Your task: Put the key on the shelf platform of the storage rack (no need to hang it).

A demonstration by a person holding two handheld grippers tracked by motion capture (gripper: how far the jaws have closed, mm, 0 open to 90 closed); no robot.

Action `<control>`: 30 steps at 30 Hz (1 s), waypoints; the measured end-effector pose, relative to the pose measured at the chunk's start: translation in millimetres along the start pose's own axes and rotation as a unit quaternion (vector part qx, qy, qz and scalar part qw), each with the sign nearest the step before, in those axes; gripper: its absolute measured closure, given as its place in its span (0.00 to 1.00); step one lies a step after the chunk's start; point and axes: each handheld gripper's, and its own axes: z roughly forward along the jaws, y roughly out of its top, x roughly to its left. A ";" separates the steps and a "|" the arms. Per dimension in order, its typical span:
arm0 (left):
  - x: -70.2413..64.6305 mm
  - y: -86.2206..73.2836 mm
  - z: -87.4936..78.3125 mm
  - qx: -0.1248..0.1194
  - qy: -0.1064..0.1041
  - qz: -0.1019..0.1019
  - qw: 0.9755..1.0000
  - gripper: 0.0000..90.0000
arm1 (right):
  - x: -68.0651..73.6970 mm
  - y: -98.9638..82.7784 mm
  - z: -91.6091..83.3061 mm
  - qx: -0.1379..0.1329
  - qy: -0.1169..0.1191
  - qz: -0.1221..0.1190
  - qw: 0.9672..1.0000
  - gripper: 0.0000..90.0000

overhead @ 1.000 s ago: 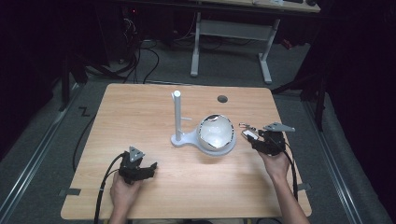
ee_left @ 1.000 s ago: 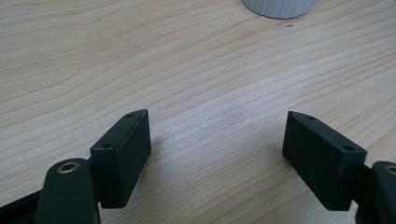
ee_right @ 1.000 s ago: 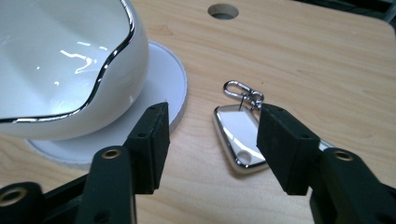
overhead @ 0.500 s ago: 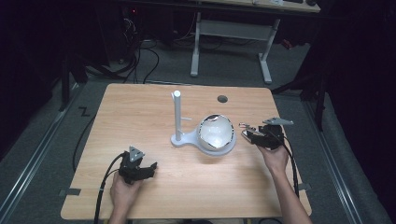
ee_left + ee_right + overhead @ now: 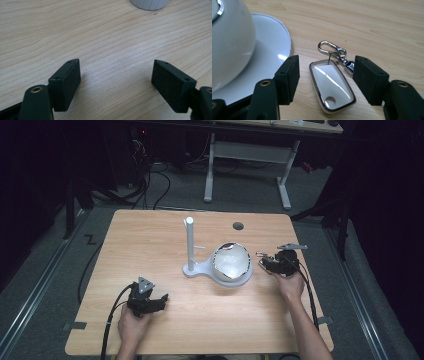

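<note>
Though small from above, the key fob [image 5: 332, 86] lies between the right tongs [image 5: 325, 80] — both tongs [image 5: 116, 83] parted.

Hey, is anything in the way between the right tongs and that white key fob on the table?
Nothing visible is. The key fob lies flat on the table, in the open gap of the right tongs, with bare wood on both sides. The white dish base sits off to one side, outside the tongs, apart from the fob.
</note>
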 end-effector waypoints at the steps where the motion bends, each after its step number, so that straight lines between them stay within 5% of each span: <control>1: -0.1 0.0 0.0 0.000 0.000 0.000 1.000 0.26 | -1.5 -1.5 4.6 0.008 0.001 0.004 1.000 0.42; 21: 0.0 0.0 0.0 0.000 0.000 0.000 1.000 0.26 | -2.6 -11.2 28.8 0.048 0.002 0.005 0.999 0.43; 30: -0.1 0.0 0.0 0.000 0.000 0.000 1.000 0.26 | -1.6 -12.1 33.5 0.039 0.001 0.009 0.999 0.45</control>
